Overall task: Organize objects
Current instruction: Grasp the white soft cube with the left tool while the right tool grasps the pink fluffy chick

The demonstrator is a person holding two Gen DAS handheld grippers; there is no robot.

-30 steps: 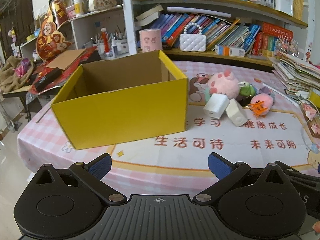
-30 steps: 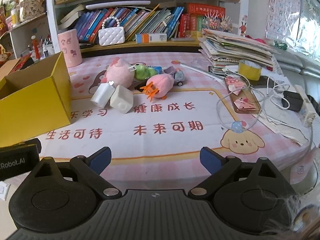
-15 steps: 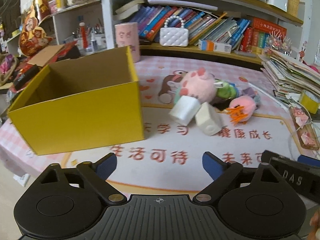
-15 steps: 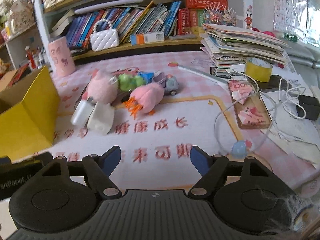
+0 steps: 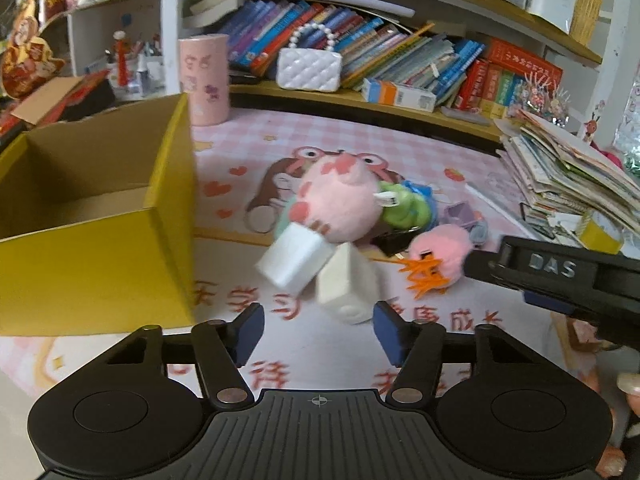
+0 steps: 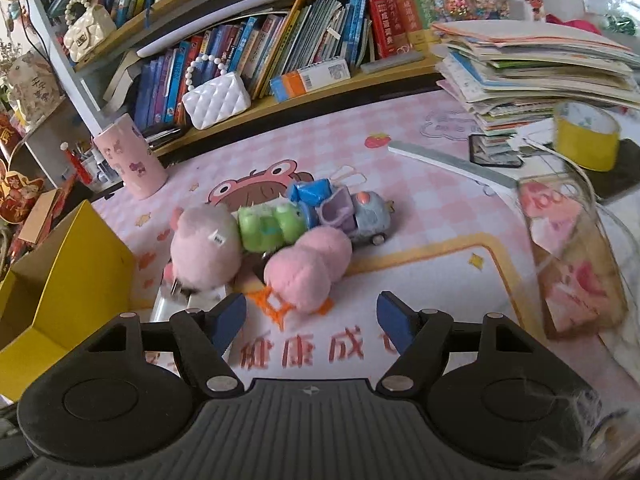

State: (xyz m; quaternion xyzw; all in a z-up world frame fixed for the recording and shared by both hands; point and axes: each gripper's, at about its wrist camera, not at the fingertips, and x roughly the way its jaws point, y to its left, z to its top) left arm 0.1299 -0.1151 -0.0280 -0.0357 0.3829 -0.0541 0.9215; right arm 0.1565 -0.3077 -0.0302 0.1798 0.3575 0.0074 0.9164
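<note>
- Left gripper (image 5: pixel 318 332) jaws partly open, just been closing, nothing between them; white blocks (image 5: pixel 316 268) just ahead of its tips
- Right gripper (image 6: pixel 310 326) also half-open, just been closing, empty; pink plush with orange feet (image 6: pixel 306 276) right in front
- Yellow box (image 5: pixel 92 216) looks empty, so nothing sorted yet
- Whole toy pile beside box left to move: round pink plush (image 6: pixel 204 250), green toy (image 6: pixel 268 226), toy car (image 6: pixel 360 216)

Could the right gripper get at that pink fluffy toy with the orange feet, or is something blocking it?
Probably yes. The right gripper is open, its jaws just narrowed with nothing between them, and the pink fluffy toy lies straight ahead. Only bare tablecloth lies between; the green toy crowds just behind it.
</note>
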